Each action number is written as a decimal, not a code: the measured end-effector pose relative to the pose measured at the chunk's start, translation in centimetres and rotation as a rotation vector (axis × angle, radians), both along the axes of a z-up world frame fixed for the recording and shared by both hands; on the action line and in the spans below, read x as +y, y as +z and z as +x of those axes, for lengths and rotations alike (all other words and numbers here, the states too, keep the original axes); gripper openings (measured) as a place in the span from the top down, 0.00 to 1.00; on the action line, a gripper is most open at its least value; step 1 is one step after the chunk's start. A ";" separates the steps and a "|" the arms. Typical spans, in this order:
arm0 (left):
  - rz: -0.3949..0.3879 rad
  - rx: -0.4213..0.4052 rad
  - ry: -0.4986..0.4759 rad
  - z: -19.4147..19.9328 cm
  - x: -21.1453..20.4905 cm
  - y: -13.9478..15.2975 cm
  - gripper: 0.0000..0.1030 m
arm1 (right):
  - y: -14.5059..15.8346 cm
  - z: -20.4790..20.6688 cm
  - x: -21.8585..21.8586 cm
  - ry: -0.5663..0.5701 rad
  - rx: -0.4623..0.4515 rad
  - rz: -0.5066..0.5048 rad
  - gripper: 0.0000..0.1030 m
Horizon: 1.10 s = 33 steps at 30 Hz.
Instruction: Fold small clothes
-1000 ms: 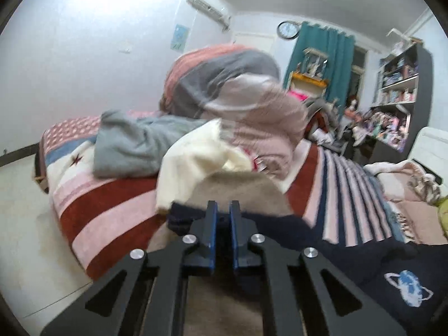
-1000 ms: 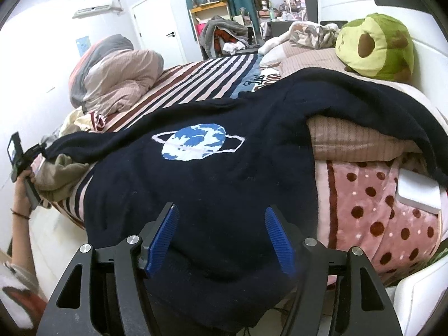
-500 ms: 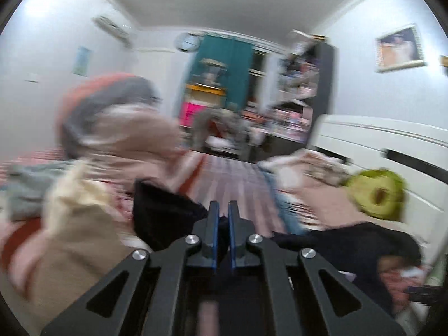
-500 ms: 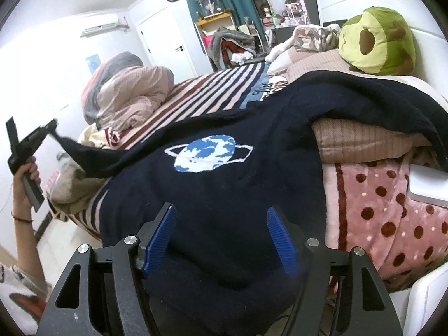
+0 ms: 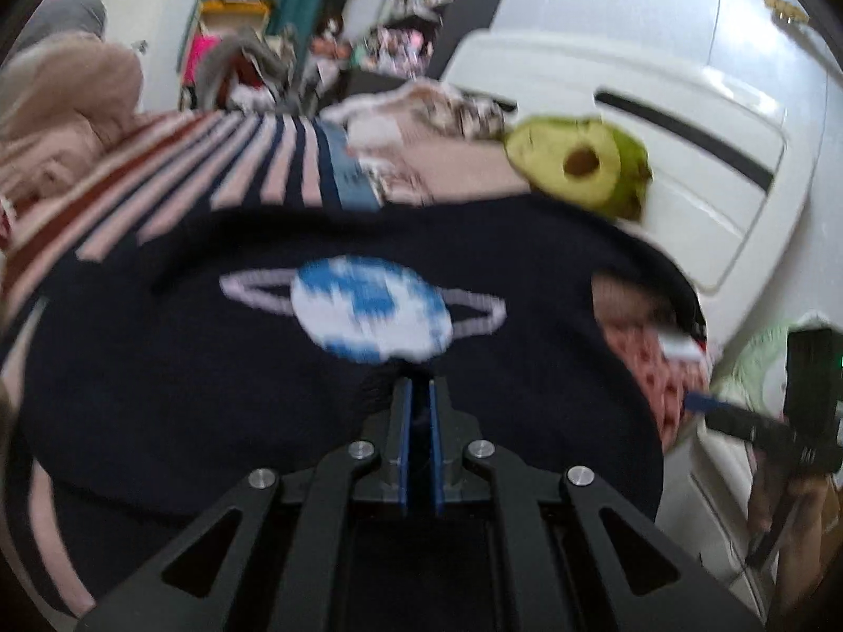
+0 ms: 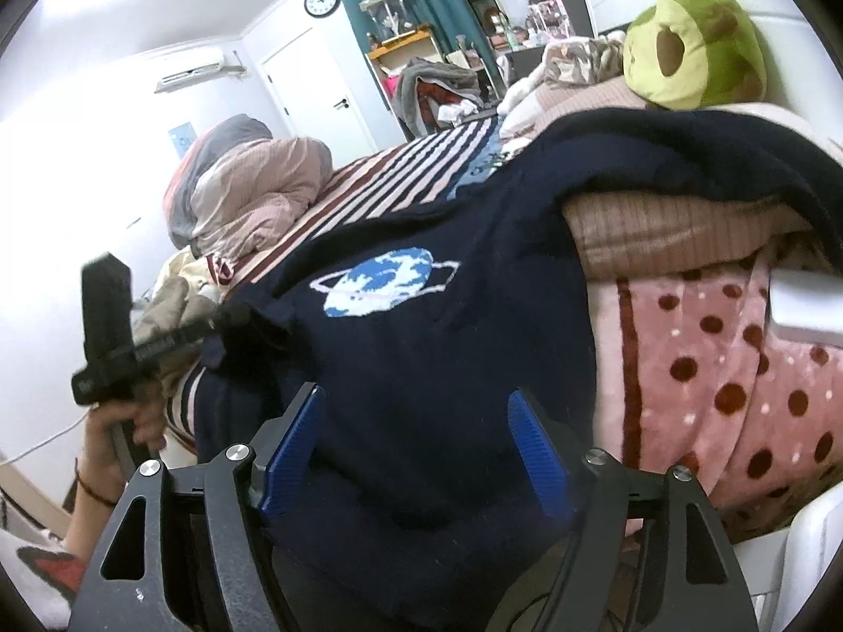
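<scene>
A navy sweater (image 6: 421, 347) with a blue and white planet print (image 6: 384, 284) lies spread on the bed; it also fills the left wrist view (image 5: 211, 368). My left gripper (image 5: 416, 395) is shut on the end of the sweater's left sleeve and holds it over the sweater's body, just below the planet print (image 5: 369, 310). In the right wrist view the left gripper (image 6: 232, 316) shows at the left with the dark sleeve pinched. My right gripper (image 6: 416, 437) is open, its blue pads (image 6: 290, 447) astride the sweater's lower hem, holding nothing.
A striped blanket (image 6: 400, 179) covers the bed. A bunched duvet (image 6: 247, 189) lies at its far left. A green avocado plush (image 6: 695, 52) sits by the white headboard (image 5: 685, 158). A pink dotted blanket (image 6: 737, 379) and ribbed pillow (image 6: 658, 231) lie at right.
My left gripper has swung right with the sleeve, from the bed's left edge to over the sweater's body. My right gripper has stayed open near the hem.
</scene>
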<state>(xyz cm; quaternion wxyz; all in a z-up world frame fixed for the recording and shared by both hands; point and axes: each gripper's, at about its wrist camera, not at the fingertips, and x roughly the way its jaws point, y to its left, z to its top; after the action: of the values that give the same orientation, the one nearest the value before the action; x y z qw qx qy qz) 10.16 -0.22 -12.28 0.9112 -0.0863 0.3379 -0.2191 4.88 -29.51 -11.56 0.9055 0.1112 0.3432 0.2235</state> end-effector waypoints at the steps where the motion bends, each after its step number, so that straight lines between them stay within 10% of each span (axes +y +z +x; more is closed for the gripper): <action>1: 0.009 0.008 -0.012 -0.3 0.2 -0.3 0.96 | -0.2 0.1 0.1 0.003 0.005 -0.001 0.33; 4: -0.006 0.001 -0.037 -1.5 0.9 0.0 0.92 | -0.6 0.5 0.9 0.030 0.015 -0.003 0.33; 7: -0.026 -0.050 0.003 -3.6 3.3 1.8 0.65 | -0.3 1.6 2.7 0.081 0.019 -0.017 0.30; 14: 0.022 -0.135 0.270 -6.4 10.2 4.3 0.39 | 0.4 4.8 9.0 0.240 0.019 -0.013 0.24; 33: 0.046 -0.049 0.454 -5.9 16.1 -0.5 0.33 | -5.7 12.2 20.8 0.398 0.241 -0.083 0.16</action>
<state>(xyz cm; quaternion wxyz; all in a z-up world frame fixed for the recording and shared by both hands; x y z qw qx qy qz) 4.30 15.90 -12.77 0.9468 -0.1342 0.2926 -0.0027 17.13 -8.68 -17.30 0.7998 0.0298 0.4729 0.3685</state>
